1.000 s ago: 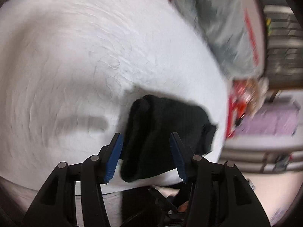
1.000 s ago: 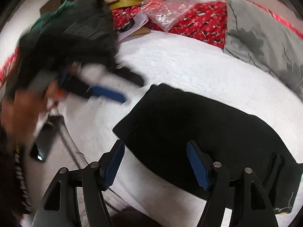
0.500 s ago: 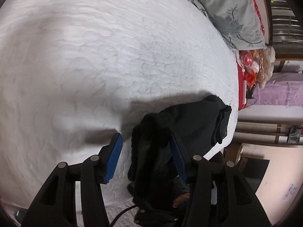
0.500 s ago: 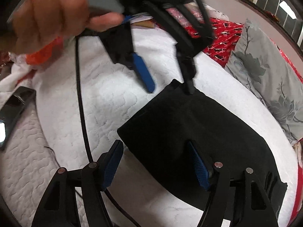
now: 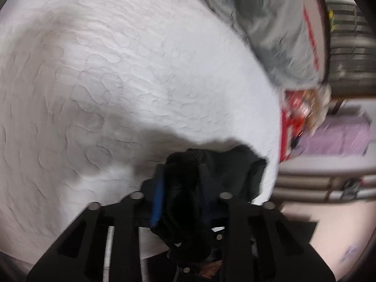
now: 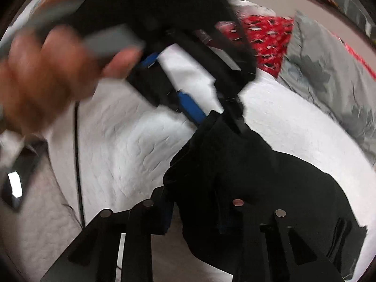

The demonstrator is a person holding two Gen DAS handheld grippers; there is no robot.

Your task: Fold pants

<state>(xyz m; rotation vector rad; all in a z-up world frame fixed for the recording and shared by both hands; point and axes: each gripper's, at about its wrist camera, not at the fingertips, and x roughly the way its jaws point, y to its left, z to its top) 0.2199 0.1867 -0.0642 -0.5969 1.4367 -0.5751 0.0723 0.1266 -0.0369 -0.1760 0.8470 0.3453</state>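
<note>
The black pants (image 6: 282, 188) lie on the white quilted bed (image 6: 131, 155), folded into a dark slab whose near left end is lifted. My right gripper (image 6: 195, 211) is shut on the near corner of that end. My left gripper (image 6: 218, 115) shows in the right wrist view, shut on the far corner of the same end and lifting it. In the left wrist view my left gripper (image 5: 181, 197) is shut on bunched black pants fabric (image 5: 188, 188), over the white bed (image 5: 117, 70). The frames are blurred by motion.
A grey flowered pillow (image 6: 329, 75) and red patterned bedding (image 6: 265, 33) lie at the bed's far side. A phone (image 6: 16, 185) and a black cable (image 6: 78, 164) lie on the bed's left part. Shelves and a purple cover (image 5: 340, 138) stand beyond the bed edge.
Both grippers have gone from open to shut on the near end of the pants. That end has risen off the bed and bunched up.
</note>
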